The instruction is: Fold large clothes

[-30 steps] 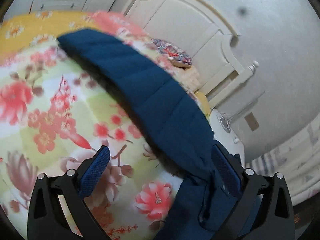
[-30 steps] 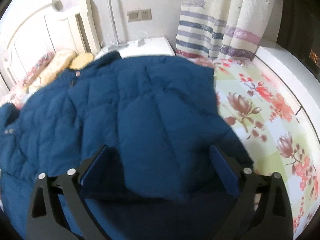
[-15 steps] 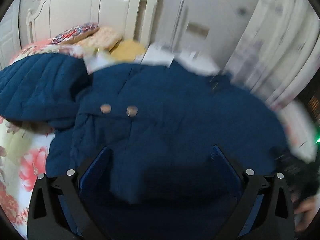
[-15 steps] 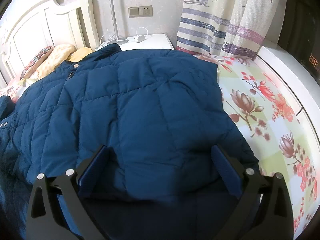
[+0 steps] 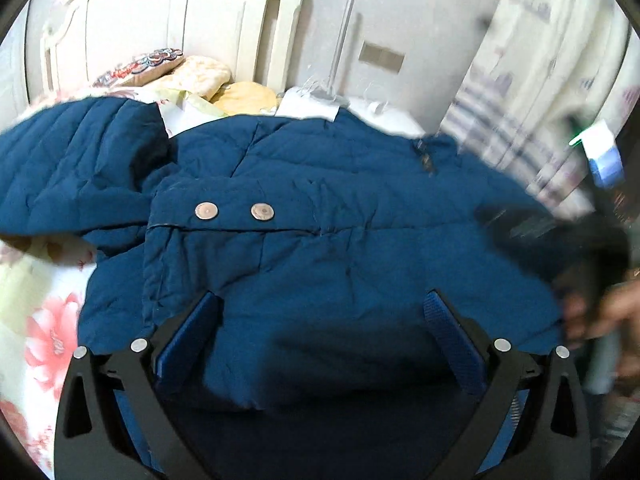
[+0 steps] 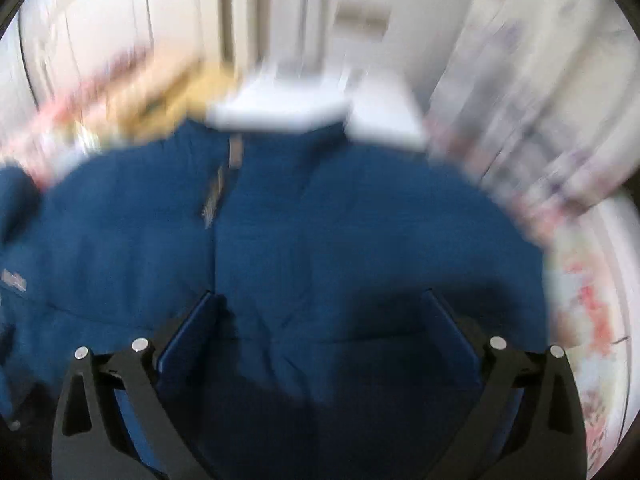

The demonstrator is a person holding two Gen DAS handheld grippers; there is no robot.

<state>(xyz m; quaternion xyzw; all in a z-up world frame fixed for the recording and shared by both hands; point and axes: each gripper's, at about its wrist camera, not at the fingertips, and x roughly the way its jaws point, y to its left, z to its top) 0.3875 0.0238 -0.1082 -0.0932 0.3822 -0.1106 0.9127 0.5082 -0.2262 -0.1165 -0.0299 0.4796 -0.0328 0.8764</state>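
Note:
A large dark blue quilted jacket [image 5: 320, 200] lies spread on a floral bedsheet [image 5: 48, 312]. Two metal snaps [image 5: 206, 211] show on a flap, and one sleeve [image 5: 72, 160] lies out to the left. My left gripper [image 5: 322, 300] hovers open over the jacket's near part, with fabric bulging between its wide-apart fingers. The right wrist view is motion-blurred. In it the jacket [image 6: 360, 220] shows its zipper [image 6: 214, 196], and my right gripper [image 6: 320, 296] stands open just above the cloth. A hand [image 5: 600, 312] holding a dark blurred gripper appears at the right edge of the left wrist view.
A white headboard [image 5: 160, 16] and pillows [image 5: 200, 76] lie beyond the jacket. A white nightstand [image 5: 384, 116] stands behind the collar, with a striped curtain [image 5: 540, 80] to the right. The bed's white edge [image 6: 616, 240] runs along the right side.
My left gripper swung right, away from the sleeve and bare sheet, and now sits over the jacket body. My right gripper is moving fast, and its view has shifted toward the collar and zipper.

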